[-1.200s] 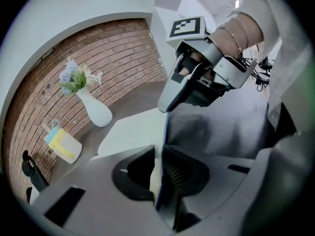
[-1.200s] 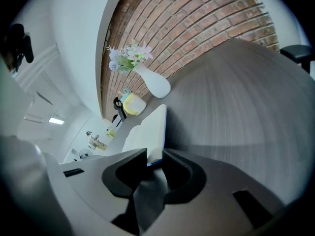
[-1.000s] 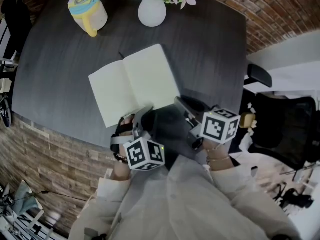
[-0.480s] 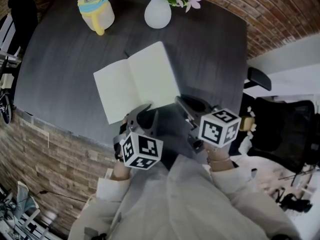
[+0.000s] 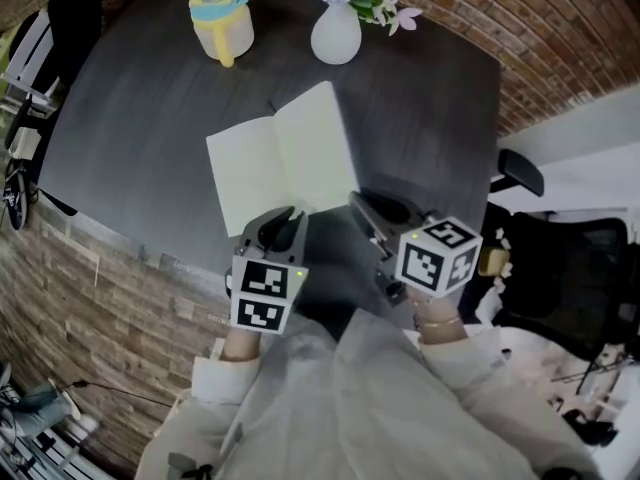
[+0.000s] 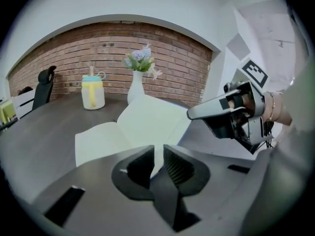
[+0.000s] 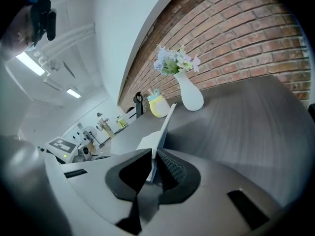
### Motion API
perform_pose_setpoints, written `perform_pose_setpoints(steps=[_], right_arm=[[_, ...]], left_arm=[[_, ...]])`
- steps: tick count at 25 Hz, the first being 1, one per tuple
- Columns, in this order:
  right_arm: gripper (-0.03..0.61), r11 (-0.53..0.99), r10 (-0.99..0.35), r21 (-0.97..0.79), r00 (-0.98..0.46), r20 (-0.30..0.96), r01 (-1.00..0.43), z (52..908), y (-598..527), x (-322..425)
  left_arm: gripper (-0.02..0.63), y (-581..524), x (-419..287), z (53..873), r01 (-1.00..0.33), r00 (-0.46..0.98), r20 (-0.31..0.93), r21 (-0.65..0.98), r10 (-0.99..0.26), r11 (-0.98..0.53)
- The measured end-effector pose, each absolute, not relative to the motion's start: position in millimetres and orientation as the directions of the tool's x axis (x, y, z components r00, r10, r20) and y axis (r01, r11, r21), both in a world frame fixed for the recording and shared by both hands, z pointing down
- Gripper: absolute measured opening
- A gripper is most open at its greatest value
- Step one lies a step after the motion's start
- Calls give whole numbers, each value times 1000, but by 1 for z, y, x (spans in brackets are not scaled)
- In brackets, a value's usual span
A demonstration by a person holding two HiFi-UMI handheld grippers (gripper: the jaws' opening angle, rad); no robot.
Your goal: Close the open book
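My left gripper (image 6: 156, 156) pinches the book (image 5: 280, 158) while my right gripper (image 7: 152, 163) is closing on its raised half, so uneven pulling could tear it.

The book (image 5: 280, 158) has matt, smooth cream paper pages. The table (image 5: 140, 118) shows dark, matt wood grain. The far vase (image 5: 336, 36) looks like smooth white ceramic.

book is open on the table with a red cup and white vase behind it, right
No: the cup is yellow, not red, as the head view shows. The book is open on the table, with the vase behind it.
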State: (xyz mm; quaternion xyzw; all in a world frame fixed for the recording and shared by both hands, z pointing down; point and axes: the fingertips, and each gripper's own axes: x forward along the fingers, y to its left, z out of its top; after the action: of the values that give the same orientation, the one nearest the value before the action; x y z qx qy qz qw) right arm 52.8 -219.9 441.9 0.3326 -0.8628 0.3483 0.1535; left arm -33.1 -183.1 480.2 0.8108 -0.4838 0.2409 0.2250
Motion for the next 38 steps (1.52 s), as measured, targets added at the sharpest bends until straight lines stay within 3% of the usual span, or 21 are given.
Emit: perform_pose_setpoints(steps=[10, 38], right_arm=[[34, 631, -425, -464, -777, 464, -622, 429, -210, 26], [32, 738, -306, -406, -803, 511, -539, 432, -170, -76]], left_arm=[[40, -166, -59, 467, -935, 353, 577, 205, -737, -288], [23, -136, -153, 468, -923, 366, 553, 320, -749, -216]])
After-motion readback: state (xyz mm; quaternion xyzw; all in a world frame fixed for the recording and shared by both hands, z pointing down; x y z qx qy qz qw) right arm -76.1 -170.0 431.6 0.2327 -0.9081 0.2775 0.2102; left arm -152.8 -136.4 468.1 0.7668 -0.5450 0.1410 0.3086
